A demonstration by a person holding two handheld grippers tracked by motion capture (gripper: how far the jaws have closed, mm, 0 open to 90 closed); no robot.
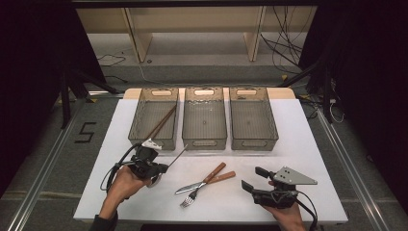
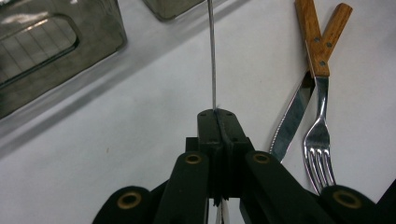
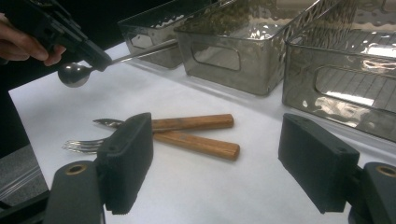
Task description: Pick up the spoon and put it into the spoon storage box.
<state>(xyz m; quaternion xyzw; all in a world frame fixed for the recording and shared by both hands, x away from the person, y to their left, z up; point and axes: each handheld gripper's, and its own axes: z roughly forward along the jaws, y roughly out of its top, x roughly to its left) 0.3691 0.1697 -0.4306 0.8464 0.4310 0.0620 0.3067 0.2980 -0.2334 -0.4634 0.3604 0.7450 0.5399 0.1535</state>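
Spoon of polished steel (image 3: 74,73), with a round bowl and a long thin handle, sits clamped in our left gripper (image 2: 217,119), lifted off the white table (image 1: 308,144). The jaws are pressed fully together near the bowl end, and the slim handle points ahead toward the three smoky transparent plastic bins (image 1: 204,118) at the table's far side. We judge the spoon light and rigid, but its smooth metal is slippery and the handle narrow, so a hold this close to the bowl may let it pivot; a grip nearer the handle's middle would steady it. Our right gripper (image 1: 255,178) hovers with jaws spread wide and nothing between them, near a wooden-handled knife (image 1: 204,182) and wooden-handled fork (image 1: 208,186) lying crossed on the table. Brown wooden chopsticks (image 1: 161,122) lean in the leftmost bin.
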